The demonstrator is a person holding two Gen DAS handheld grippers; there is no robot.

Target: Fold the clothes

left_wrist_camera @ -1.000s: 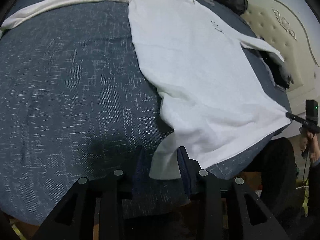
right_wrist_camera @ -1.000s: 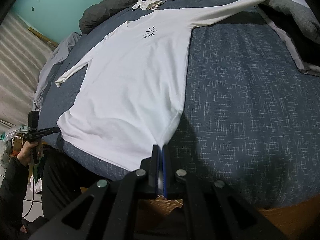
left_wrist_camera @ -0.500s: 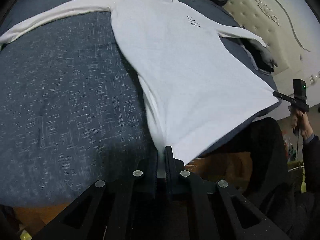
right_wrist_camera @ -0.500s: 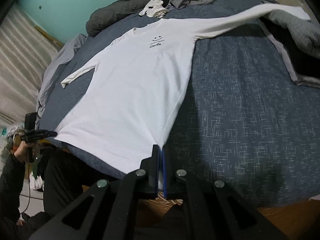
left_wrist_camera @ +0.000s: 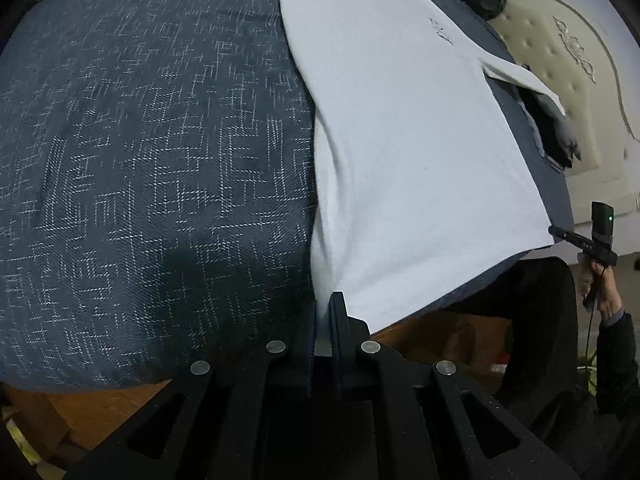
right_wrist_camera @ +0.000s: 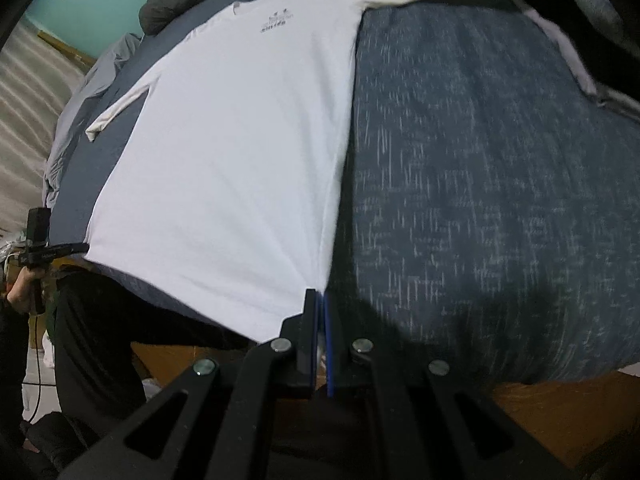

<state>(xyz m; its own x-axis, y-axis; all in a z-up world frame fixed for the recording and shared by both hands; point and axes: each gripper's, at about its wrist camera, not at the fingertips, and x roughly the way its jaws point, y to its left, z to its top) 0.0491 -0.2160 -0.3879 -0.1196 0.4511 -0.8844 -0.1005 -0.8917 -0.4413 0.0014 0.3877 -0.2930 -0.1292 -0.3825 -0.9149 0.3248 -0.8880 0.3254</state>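
A white long-sleeved shirt [left_wrist_camera: 404, 140] with a small dark chest print lies face up on a dark blue patterned bedspread [left_wrist_camera: 152, 160]. My left gripper [left_wrist_camera: 325, 304] is shut on one bottom hem corner of the shirt. My right gripper [right_wrist_camera: 320, 298] is shut on the other hem corner of the shirt [right_wrist_camera: 240, 152]. The hem is pulled taut between them over the bed's front edge. Both sleeves stretch out sideways near the far end. The right gripper also shows at the right in the left wrist view [left_wrist_camera: 560, 234], and the left gripper at the left in the right wrist view [right_wrist_camera: 78, 248].
A heap of dark and grey clothes [right_wrist_camera: 180, 4] lies at the far end of the bed. A padded cream headboard [left_wrist_camera: 576, 64] stands to the right in the left wrist view. The wooden bed frame [right_wrist_camera: 540, 412] runs below the bedspread. My dark-clad legs [left_wrist_camera: 532, 320] stand between the grippers.
My left gripper has shut on the hem corner. Both grippers have dropped lower and pulled the hem toward me, drawing the shirt flat and taut.
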